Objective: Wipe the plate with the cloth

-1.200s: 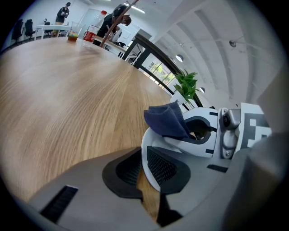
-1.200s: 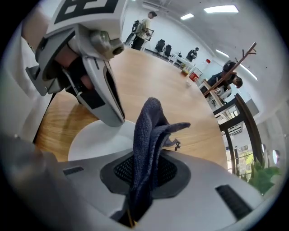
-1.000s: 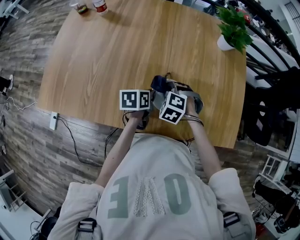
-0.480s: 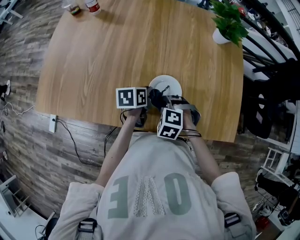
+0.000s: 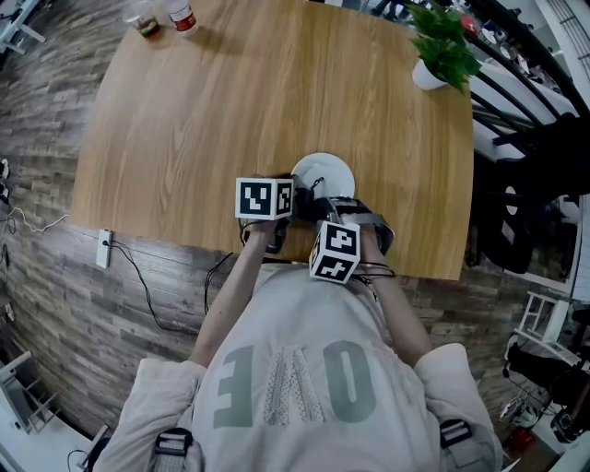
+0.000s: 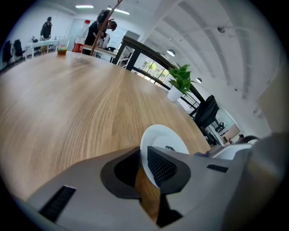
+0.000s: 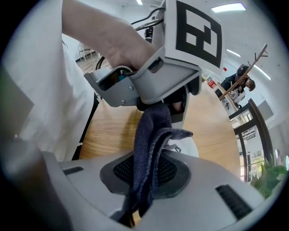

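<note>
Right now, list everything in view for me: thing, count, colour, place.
table: one, light wood, middle of the head view.
plate: one, white, towards the table's near edge, rim between the left gripper's jaws.
cloth: one, dark blue, hanging from the right gripper.
potted plant: one, green in a white pot, far right corner of the table.
bottle: one, red label, far left corner.
glass: one, brownish contents, beside the bottle.
power strip: one, white, by the table's near left corner.
chair: one, black, past the table's right side.
left gripper: grey, shut on the plate's rim.
right gripper: grey, shut on the cloth.
</note>
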Available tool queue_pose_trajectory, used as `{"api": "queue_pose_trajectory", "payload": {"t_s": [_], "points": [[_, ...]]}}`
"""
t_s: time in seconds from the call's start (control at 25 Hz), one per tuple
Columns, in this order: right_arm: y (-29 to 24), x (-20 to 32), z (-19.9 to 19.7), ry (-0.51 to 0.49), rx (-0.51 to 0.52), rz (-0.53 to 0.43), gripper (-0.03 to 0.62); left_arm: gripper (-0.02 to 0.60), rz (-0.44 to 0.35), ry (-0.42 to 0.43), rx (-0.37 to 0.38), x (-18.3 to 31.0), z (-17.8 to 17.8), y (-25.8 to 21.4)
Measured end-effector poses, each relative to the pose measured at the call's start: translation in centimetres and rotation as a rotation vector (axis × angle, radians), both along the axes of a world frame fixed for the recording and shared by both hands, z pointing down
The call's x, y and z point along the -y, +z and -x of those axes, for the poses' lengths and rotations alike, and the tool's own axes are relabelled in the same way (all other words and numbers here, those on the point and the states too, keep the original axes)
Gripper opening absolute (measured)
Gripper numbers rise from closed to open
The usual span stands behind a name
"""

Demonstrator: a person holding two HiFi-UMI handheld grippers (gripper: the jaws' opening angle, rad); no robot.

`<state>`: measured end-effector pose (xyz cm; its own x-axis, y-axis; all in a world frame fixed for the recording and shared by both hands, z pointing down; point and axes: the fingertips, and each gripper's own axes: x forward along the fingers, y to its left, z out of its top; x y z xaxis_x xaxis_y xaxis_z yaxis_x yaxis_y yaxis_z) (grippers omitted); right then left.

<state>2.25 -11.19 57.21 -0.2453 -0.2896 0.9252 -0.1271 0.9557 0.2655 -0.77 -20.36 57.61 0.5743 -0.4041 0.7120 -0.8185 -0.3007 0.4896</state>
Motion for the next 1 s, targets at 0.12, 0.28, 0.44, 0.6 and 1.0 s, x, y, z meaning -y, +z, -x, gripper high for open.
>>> {"api": "queue_pose_trajectory", "payload": {"t_s": [0.12, 0.28, 0.44, 0.6, 1.0], "points": [[-1.0, 1.3, -0.4, 0.029, 0.019, -0.028, 0.061, 0.060, -0.064, -0.016, -0.011, 0.3, 0.3, -1.6], [-2.3, 3.7, -1.3, 0.067, 0.040, -0.076, 0.061, 0.071, -0.068, -0.043, -0.049, 0.1, 1.3, -3.0], [-2.8, 7.0, -1.7, 0.094, 0.048, -0.121, 0.061, 0.008, -0.042, -0.060, -0.006, -0.7, 3.3, -1.8], [-2.3, 10.0, -1.2, 0.123, 0.061, -0.128, 0.061, 0.007, -0.012, -0.092, 0.073, -1.9, 5.6, 0.6], [-0.2, 11.0, 0.3, 0.095, -0.002, -0.126, 0.061, 0.006, -0.007, -0.097, 0.077, -1.0, 6.4, 0.7]]}}
